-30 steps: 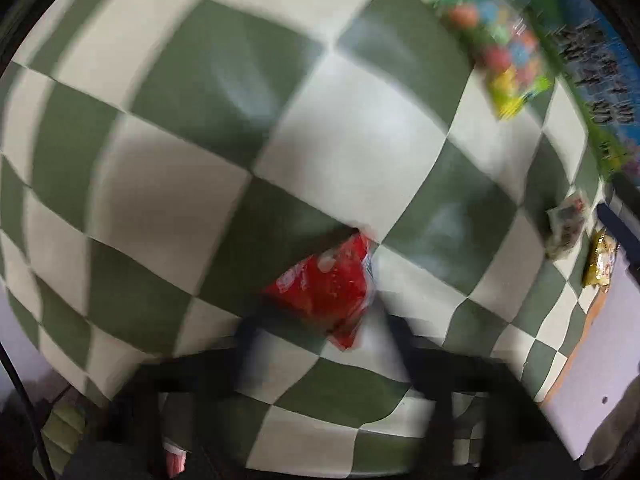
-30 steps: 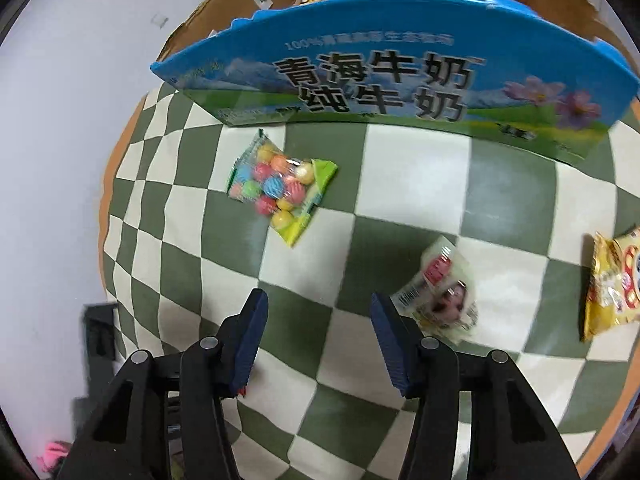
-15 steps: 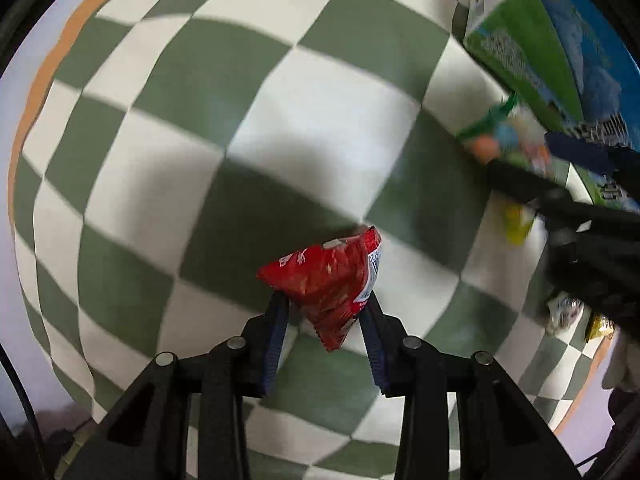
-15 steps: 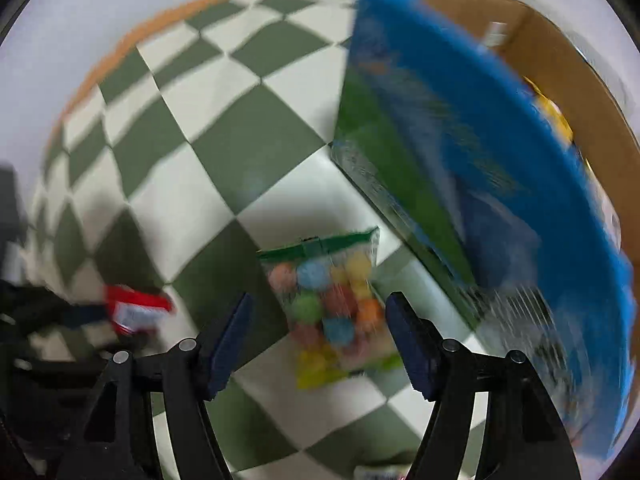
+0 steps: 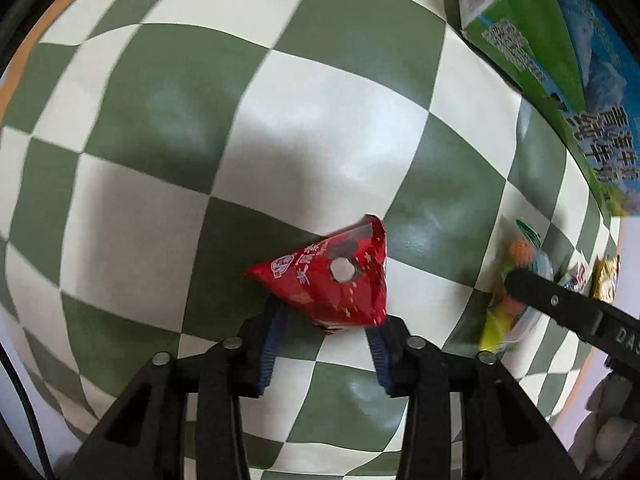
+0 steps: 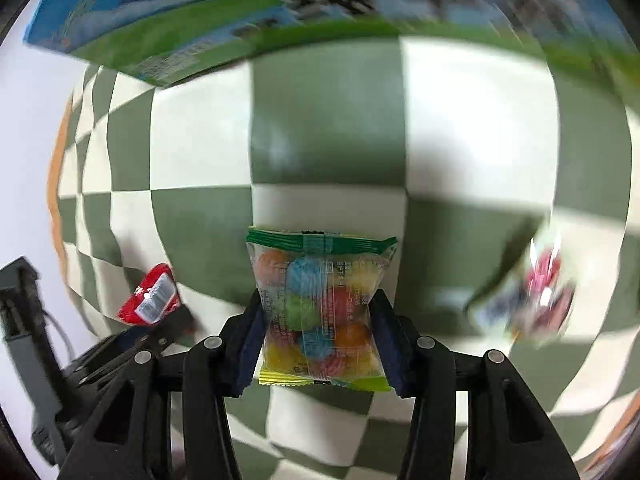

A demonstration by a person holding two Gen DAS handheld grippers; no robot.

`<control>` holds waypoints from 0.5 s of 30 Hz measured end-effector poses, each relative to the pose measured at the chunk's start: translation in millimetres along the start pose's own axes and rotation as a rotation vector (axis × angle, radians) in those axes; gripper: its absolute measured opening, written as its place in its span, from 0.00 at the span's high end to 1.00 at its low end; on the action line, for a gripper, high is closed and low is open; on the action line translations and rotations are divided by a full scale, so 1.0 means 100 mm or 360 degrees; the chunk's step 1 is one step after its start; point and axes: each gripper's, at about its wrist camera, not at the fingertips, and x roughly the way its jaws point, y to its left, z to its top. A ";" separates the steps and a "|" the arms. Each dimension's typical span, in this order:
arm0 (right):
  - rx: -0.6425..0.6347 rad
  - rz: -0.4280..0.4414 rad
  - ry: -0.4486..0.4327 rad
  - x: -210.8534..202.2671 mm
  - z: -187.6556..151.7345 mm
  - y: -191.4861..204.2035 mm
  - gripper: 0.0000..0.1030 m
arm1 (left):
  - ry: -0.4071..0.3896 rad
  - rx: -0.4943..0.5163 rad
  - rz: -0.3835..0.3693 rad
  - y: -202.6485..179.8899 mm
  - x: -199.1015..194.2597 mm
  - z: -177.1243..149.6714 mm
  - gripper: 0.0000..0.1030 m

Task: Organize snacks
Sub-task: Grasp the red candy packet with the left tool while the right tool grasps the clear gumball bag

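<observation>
My left gripper (image 5: 326,326) is shut on a red snack packet (image 5: 332,280) and holds it over the green-and-white checked cloth (image 5: 160,80). The same packet shows at the left in the right wrist view (image 6: 150,300). My right gripper (image 6: 318,316) stands around a clear bag of coloured candy balls (image 6: 320,300), with both pads against the bag's sides. That bag also shows at the right in the left wrist view (image 5: 516,304), partly behind the right gripper's arm.
A blue and green milk carton box (image 6: 200,28) stands at the back; it also shows in the left wrist view (image 5: 560,60). A blurred white and red packet (image 6: 532,300) lies to the right. A yellow packet (image 5: 606,278) lies far right.
My right gripper has swung over and closed in around the candy ball bag. My left gripper has kept hold of the red packet and turned slightly.
</observation>
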 end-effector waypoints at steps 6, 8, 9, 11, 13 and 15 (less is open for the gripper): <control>0.0062 0.0034 -0.0074 0.00 -0.08 -0.07 0.29 | 0.0024 0.0034 -0.0060 -0.04 0.00 0.04 0.59; 0.0027 -0.0008 -0.0097 0.04 -0.13 -0.02 0.30 | 0.0006 0.0013 -0.0061 -0.05 -0.02 0.08 0.62; 0.0013 -0.0048 -0.0115 0.06 -0.14 0.01 0.32 | -0.0009 0.0010 -0.0050 -0.06 -0.03 0.07 0.63; -0.0024 -0.0134 -0.0141 0.10 -0.26 0.06 0.42 | -0.0034 0.0018 -0.0022 -0.11 -0.04 0.03 0.65; -0.0046 -0.0180 -0.0174 0.12 -0.30 0.12 0.46 | -0.0052 0.0042 0.0013 -0.20 -0.06 -0.03 0.66; -0.0053 -0.0182 -0.0196 0.09 -0.35 0.13 0.48 | -0.0048 0.0056 0.0022 -0.23 -0.08 -0.10 0.67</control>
